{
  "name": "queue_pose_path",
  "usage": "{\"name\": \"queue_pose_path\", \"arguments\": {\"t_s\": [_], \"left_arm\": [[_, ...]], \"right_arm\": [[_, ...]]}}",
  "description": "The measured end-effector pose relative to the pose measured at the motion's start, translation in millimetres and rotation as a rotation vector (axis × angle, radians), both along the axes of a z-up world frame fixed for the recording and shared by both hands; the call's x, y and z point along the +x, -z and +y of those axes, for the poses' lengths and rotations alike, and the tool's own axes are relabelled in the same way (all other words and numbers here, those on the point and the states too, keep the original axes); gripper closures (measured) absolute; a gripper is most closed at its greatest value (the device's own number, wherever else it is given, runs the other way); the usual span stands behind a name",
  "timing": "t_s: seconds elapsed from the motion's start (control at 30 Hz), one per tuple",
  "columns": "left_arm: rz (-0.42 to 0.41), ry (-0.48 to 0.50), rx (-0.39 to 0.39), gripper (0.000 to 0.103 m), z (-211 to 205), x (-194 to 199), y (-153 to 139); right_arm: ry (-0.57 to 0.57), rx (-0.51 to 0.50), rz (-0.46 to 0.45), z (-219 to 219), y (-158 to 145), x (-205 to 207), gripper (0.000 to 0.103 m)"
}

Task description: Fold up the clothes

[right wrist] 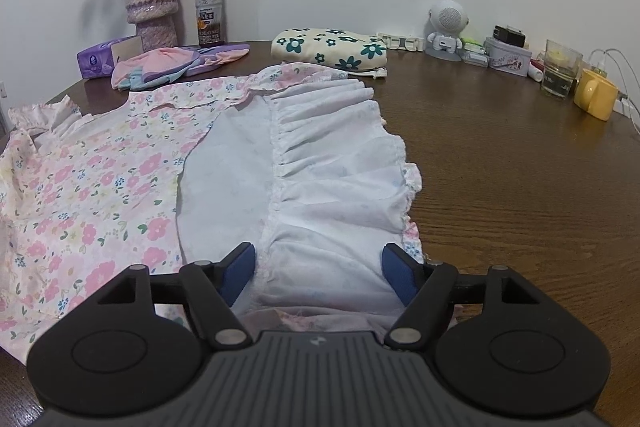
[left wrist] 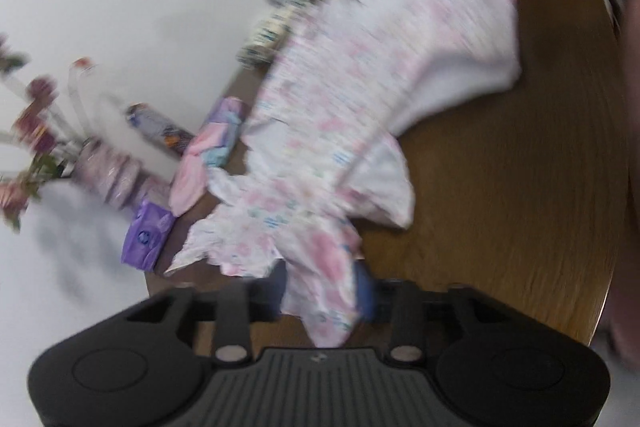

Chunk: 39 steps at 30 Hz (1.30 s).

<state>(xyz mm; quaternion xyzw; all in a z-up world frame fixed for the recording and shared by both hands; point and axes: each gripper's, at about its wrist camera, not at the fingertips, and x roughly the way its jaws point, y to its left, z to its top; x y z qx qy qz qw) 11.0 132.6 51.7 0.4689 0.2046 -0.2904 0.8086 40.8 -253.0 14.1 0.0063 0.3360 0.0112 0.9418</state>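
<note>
A floral dress (right wrist: 100, 183) of thin cotton-like cloth lies spread on the round wooden table (right wrist: 520, 167), whose brown surface shows a clear grain. The print has pink flowers with small blue and green ones on a pale ground. One part of the dress is turned over, so the plain white inner side with a gathered ruffle (right wrist: 332, 155) faces up; the ruffle has many soft pleats and a wavy edge.

The right gripper (right wrist: 318, 273) is just above this ruffle with its blue pads (right wrist: 400, 277) wide apart, and no cloth is between them. In the left wrist view the picture is very blurred. There the left gripper (left wrist: 320, 291) has a crumpled bunch of the floral dress (left wrist: 320, 267) between its fingers, and it seems closed on this cloth.

At the far edge of the table stand a knitted purple vase (right wrist: 152, 3) with dried roses, a dark tea bottle (right wrist: 209, 7), a purple tissue pack (right wrist: 104, 61) and a small pastel garment (right wrist: 176, 65). Beside them lies a folded cream cloth with green flowers (right wrist: 330, 49). More to the right are a white robot figure (right wrist: 446, 29), a glass cup (right wrist: 560, 71) and a yellow mug (right wrist: 596, 95)
</note>
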Motion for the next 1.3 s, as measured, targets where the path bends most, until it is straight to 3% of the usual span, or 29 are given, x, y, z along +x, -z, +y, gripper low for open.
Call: {"name": "queue_pose_path", "arguments": {"t_s": [0.1, 0.23, 0.33, 0.47, 0.6, 0.63, 0.67, 0.73, 0.93, 1.3], "left_arm": [[0.057, -0.041, -0.173, 0.058, 12.2, 1.7, -24.0], [0.168, -0.127, -0.504, 0.053, 37.0, 16.0, -55.3], [0.196, -0.303, -0.591, 0.053, 39.9, 40.0, -57.4], [0.234, -0.505, -0.581, 0.056, 29.3, 78.9, -39.3], [0.365, -0.536, -0.619, 0.057, 20.0, 106.9, -18.3], [0.380, -0.537, -0.596, 0.067, 14.6, 109.1, -12.5], [0.390, -0.534, -0.566, 0.080, 9.2, 110.3, -6.9], [0.376, -0.517, -0.528, 0.084, 1.9, 108.1, -1.9], [0.329, -0.477, -0.469, 0.084, -15.7, 109.6, 6.5], [0.288, -0.325, -0.407, 0.084, -87.7, 154.1, 17.8]], "right_arm": [[-0.004, 0.001, 0.000, -0.3, 0.0, 0.2, 0.032], [-0.010, 0.018, -0.008, -2.1, -3.1, -0.4, 0.032], [0.003, 0.002, -0.029, -4.7, -8.6, 2.1, 0.032], [-0.007, -0.012, -0.040, -8.4, -10.6, 15.2, 0.032], [-0.071, -0.028, -0.041, -5.9, -10.5, 29.8, 0.032], [-0.098, -0.029, -0.039, -4.6, -10.0, 33.5, 0.032], [-0.121, -0.033, -0.033, -2.9, -8.6, 37.6, 0.032], [-0.152, -0.042, -0.012, -0.5, -4.1, 45.6, 0.032], [-0.127, -0.023, 0.049, -12.4, -2.5, 52.2, 0.032], [0.050, -0.009, 0.046, -45.4, 0.3, 13.9, 0.032]]}}
